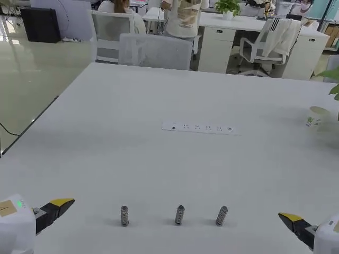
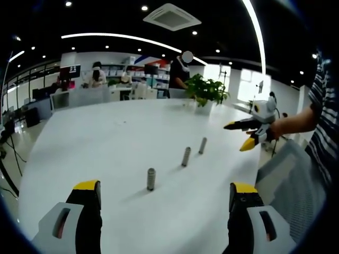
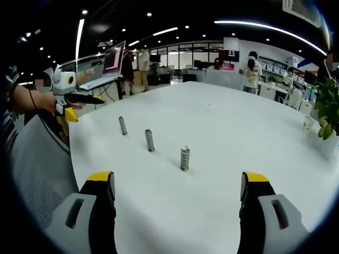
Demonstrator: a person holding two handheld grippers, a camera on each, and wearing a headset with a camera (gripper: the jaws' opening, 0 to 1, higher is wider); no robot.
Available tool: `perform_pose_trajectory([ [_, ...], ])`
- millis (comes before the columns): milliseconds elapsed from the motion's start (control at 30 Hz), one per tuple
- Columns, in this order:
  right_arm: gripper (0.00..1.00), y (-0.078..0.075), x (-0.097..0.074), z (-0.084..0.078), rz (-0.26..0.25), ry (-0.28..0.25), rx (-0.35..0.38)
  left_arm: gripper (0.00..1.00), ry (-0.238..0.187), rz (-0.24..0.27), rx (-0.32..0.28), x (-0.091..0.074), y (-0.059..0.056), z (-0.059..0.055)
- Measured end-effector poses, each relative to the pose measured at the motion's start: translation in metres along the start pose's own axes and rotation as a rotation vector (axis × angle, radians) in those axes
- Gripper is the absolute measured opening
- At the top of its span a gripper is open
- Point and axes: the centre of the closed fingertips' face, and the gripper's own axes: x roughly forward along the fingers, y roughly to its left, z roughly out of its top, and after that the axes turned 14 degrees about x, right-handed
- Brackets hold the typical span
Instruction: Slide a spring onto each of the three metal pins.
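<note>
Your left tool point(image 2: 165, 186) and right tool point(image 3: 178, 176) both gape wide, gripping nothing. In the head view the frame's bottom edge cuts them off. Between them on the counter point(image 1: 159, 95) stand the left spring point(image 1: 124, 215), middle spring point(image 1: 179, 215) and right spring point(image 1: 222, 215), all upright; the pins inside are hard to make out. The power strip's point(image 1: 198, 128) markings are too small to read.
</note>
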Motion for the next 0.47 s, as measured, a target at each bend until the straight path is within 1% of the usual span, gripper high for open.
perform_pose_trajectory([
  [233, 0.99, -0.0024, 0.0018, 0.0034, -0.001, -0.003, 0.009, 0.98, 0.009, -0.001, -0.001, -0.0009, 0.0009, -0.0024],
  [467, 0.99, -0.0058, 0.0005, 0.0031, -0.008, -0.003, 0.018, 0.98, 0.004, -0.006, -0.001, 0.0043, 0.0007, 0.0002],
])
